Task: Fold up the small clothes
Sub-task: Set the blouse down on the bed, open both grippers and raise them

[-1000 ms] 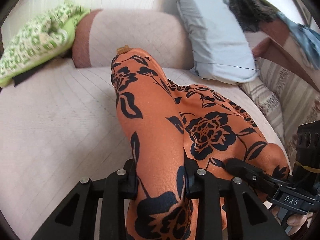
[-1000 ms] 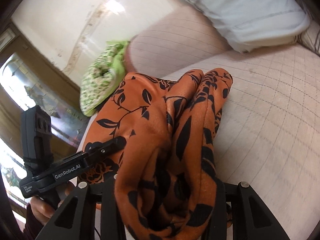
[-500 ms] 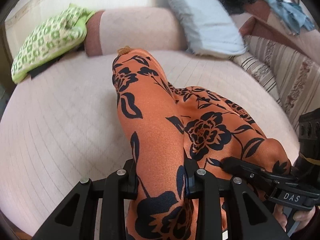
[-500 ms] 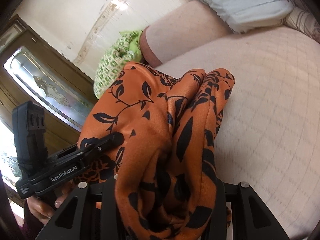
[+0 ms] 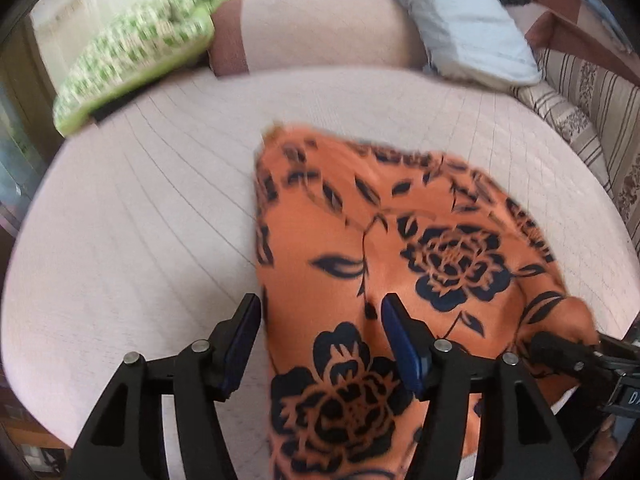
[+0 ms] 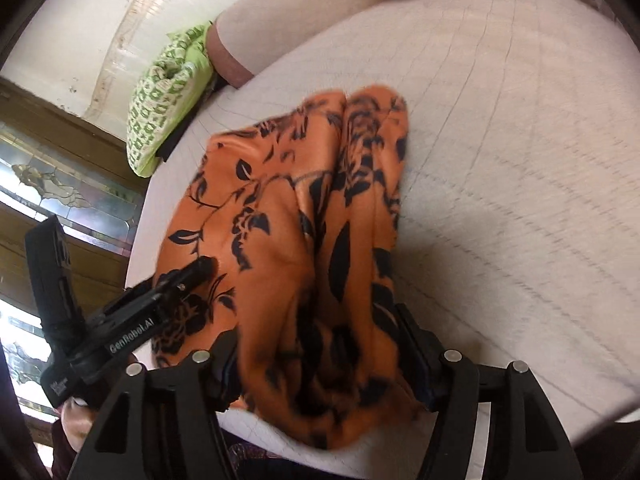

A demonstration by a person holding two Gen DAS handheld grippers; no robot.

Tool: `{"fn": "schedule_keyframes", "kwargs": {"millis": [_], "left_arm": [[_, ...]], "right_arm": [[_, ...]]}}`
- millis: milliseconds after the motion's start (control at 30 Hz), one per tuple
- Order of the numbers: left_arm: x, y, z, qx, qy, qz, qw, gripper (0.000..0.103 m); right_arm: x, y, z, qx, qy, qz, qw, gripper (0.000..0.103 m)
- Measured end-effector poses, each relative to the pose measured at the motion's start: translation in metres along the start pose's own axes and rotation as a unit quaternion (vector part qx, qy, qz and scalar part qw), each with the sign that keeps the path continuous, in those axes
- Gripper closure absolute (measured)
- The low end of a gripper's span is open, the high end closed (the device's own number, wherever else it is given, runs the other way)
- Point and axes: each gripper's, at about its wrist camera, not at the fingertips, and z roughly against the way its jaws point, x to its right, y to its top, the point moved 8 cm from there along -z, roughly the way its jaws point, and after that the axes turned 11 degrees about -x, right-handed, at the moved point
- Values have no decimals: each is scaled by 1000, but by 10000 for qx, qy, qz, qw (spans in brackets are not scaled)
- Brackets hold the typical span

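**Left wrist view: both tongs letting go of an orange floral garment on a bed**

Left tongs [image 5: 320, 344] are opening, their blue pads standing clear of the orange garment with black flowers [image 5: 400, 248], whose near edge lies between them. The cloth spreads flat across the pale quilted bed [image 5: 140, 240]. At the garment's right corner the right tongs [image 5: 560, 354] reach in from the side.

In the right wrist view, the right tongs [image 6: 320, 356] are also opening, with a bunched fold of the garment [image 6: 288, 232] between the jaws. The left tongs [image 6: 200, 270] rest on the cloth to the left.

Beyond the garment lie a green patterned cushion [image 5: 136, 56], a pinkish bolster [image 5: 320, 32] and a pale blue pillow [image 5: 460, 20]. A striped sofa [image 5: 592, 104] stands to the right.
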Motion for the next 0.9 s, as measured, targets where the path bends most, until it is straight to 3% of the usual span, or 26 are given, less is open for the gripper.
{"fn": "schedule_keyframes", "kwargs": {"millis": [200, 400, 533, 600, 700, 900], "left_arm": [[6, 10, 86, 921, 453, -99, 9947, 16], [3, 16, 161, 1552, 636, -68, 9858, 16], [-9, 15, 209, 1891, 719, 146, 9792, 15], [-16, 12, 225, 2028, 777, 272, 9757, 5], [-29, 10, 246, 2276, 905, 502, 9682, 4], [-41, 6, 262, 2398, 1136, 639, 9620, 3]], "right_arm": [[-6, 1, 76, 783, -321, 345, 9958, 35], [-44, 9, 144, 1630, -568, 768, 9820, 35], [-77, 3, 192, 2270, -668, 1117, 9652, 35], [-91, -2, 209, 2511, -708, 1260, 9571, 35], [-115, -12, 235, 2855, -785, 1538, 9427, 35], [-152, -24, 250, 3184, -766, 1895, 9257, 34]]}}
